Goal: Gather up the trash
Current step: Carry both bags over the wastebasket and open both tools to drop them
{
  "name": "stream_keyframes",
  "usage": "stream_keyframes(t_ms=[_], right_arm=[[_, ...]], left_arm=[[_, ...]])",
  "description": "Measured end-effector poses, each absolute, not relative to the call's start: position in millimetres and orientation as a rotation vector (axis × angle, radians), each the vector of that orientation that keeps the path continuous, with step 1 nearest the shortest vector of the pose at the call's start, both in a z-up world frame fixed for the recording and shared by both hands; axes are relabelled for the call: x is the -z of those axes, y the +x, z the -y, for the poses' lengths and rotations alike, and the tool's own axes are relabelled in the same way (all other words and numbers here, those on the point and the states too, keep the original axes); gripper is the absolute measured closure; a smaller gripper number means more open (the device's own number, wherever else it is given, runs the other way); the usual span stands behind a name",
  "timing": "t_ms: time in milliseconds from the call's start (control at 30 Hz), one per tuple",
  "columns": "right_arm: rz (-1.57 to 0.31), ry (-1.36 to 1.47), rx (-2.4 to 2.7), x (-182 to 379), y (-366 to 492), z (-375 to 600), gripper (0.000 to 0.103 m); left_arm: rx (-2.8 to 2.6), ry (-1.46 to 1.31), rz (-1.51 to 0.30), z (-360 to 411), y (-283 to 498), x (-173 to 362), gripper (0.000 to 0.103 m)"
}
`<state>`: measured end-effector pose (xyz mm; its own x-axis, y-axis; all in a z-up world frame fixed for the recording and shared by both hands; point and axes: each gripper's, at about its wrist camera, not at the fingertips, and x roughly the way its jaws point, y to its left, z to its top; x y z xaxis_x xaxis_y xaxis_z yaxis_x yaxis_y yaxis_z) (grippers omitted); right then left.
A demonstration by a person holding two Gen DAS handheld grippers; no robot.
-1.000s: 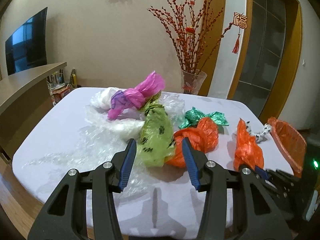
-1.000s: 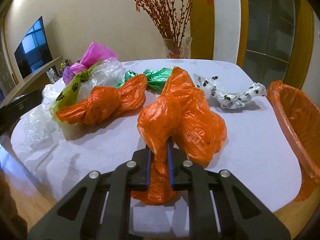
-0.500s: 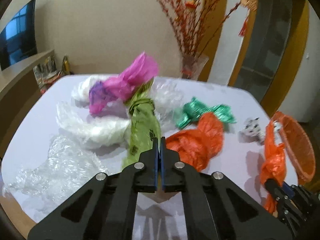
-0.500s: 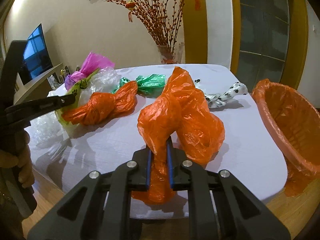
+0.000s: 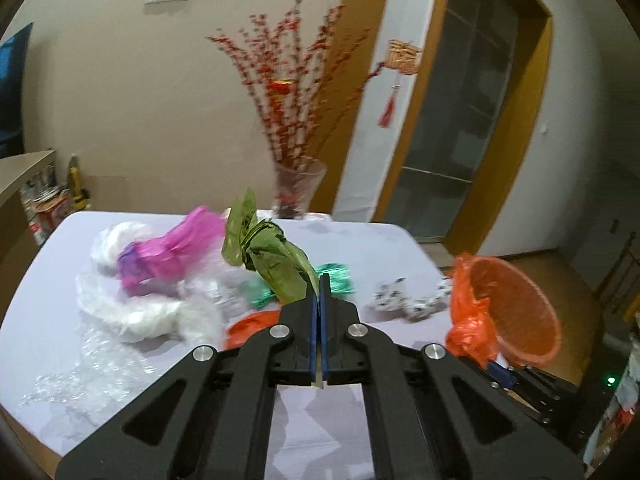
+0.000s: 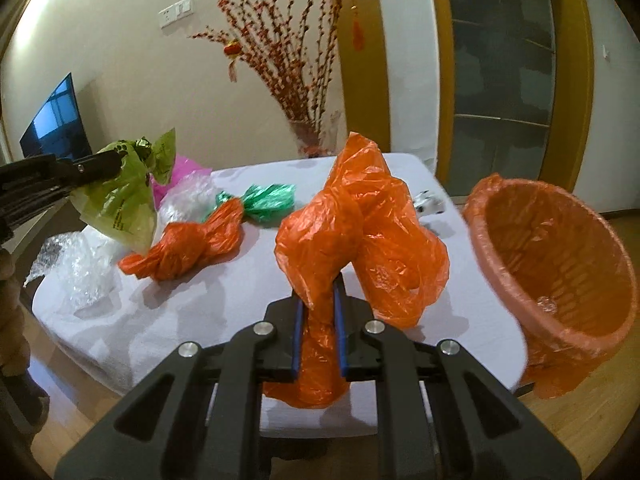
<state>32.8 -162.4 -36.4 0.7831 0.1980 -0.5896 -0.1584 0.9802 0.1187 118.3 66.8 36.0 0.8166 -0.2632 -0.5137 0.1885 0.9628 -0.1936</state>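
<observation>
My left gripper (image 5: pixel 319 292) is shut on a green paw-print bag (image 5: pixel 276 260) and holds it above the white table (image 5: pixel 360 248); bag and gripper also show in the right wrist view (image 6: pixel 120 196). My right gripper (image 6: pixel 318 300) is shut on an orange bag (image 6: pixel 360 236), lifted off the table, left of the orange-lined trash basket (image 6: pixel 560 264). The basket (image 5: pixel 516 312) stands past the table's right edge, with the held orange bag (image 5: pixel 472 320) in front of it.
On the table lie a knotted orange bag (image 6: pixel 192 244), a green bag (image 6: pixel 268 200), a pink bag (image 5: pixel 168 252), a white paw-print bag (image 5: pixel 404 296), clear and white plastic wrap (image 5: pixel 132 312). A vase of red branches (image 5: pixel 296 192) stands at the far edge.
My left gripper closed on the green bag and lifted it off the table. My right gripper carried the orange bag up and toward the basket.
</observation>
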Motion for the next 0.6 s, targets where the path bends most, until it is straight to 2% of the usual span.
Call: stream_keyframes(t_ms=[600], right_arm=[[-0.569, 0.148, 0.008, 4, 18, 272, 0.089]], left_arm=[[0.526, -0.036, -0.561, 49, 117, -41, 0.102]])
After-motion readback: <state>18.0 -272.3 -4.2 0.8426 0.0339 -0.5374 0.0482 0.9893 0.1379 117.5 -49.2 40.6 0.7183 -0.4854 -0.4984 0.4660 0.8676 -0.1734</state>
